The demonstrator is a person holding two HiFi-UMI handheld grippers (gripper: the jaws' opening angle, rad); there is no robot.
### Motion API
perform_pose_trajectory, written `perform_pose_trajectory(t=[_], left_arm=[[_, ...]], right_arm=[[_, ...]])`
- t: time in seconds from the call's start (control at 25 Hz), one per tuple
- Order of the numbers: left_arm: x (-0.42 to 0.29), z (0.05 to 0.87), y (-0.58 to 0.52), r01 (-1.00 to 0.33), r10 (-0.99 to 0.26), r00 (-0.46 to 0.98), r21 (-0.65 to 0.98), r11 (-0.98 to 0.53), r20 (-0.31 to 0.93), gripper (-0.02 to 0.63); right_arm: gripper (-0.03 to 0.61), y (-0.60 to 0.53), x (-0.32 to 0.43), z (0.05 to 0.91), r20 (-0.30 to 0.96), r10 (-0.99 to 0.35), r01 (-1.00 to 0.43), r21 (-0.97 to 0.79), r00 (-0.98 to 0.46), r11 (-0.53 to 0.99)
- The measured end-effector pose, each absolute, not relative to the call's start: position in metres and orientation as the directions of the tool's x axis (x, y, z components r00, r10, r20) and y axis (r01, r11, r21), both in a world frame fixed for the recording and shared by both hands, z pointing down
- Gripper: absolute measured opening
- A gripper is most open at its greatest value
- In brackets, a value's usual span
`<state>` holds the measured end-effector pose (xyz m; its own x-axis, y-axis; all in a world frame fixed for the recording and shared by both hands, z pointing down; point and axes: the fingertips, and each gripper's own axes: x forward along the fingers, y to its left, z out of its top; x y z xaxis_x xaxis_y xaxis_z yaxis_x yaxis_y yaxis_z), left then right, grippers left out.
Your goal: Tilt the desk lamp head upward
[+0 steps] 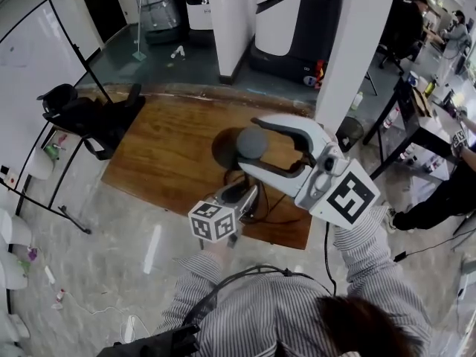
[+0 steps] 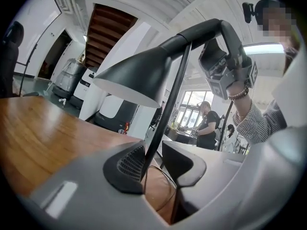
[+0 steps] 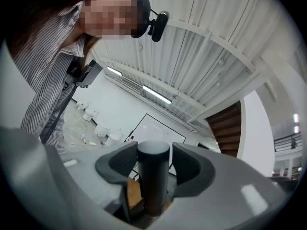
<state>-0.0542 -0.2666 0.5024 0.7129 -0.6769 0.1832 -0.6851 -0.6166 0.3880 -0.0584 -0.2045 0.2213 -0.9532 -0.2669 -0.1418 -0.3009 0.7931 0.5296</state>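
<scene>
A black desk lamp stands on the wooden table (image 1: 163, 147). Its cone-shaped head (image 2: 134, 78) tips downward and reads as a dark round shape (image 1: 251, 143) in the head view. My right gripper (image 1: 249, 143) is open around the head's rear cylinder (image 3: 153, 176), with the pads close on either side. The left gripper view shows it high on the lamp's bend (image 2: 223, 61). My left gripper (image 2: 156, 164) is open low down; the thin stem (image 2: 170, 109) runs between its pads, against the left one and apart from the right one.
A black cable (image 1: 269, 208) loops on the table near its front edge. A black chair (image 1: 89, 117) stands at the left, a white pillar (image 1: 349, 50) behind the table's right corner. Desks and people fill the far right (image 1: 439, 43).
</scene>
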Motion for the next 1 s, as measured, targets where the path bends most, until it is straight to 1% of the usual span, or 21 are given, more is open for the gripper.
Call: perform_pose_trajectory(t=[0.08, 0.28, 0.56, 1.0], left_arm=[[-0.055, 0.504, -0.268, -0.692, -0.684, 0.706, 0.381, -0.613, 0.182, 0.098], [-0.053, 0.501, -0.269, -0.678, -0.684, 0.714, 0.395, -0.62, 0.152, 0.1], [-0.054, 0.505, -0.268, -0.669, -0.674, 0.722, 0.406, -0.623, 0.155, 0.1], [-0.048, 0.504, -0.268, -0.67, -0.675, 0.72, 0.413, -0.617, 0.16, 0.103]], right_arm=[[0.212, -0.204, -0.06, 0.221, -0.14, -0.265, -0.298, 0.533, -0.954, 0.792], [0.21, -0.205, -0.057, 0.219, -0.138, -0.256, -0.29, 0.533, -0.957, 0.795], [0.209, -0.202, -0.058, 0.224, -0.143, -0.257, -0.293, 0.556, -0.956, 0.778], [0.204, -0.198, -0.041, 0.22, -0.248, -0.285, -0.375, 0.516, -0.926, 0.77]])
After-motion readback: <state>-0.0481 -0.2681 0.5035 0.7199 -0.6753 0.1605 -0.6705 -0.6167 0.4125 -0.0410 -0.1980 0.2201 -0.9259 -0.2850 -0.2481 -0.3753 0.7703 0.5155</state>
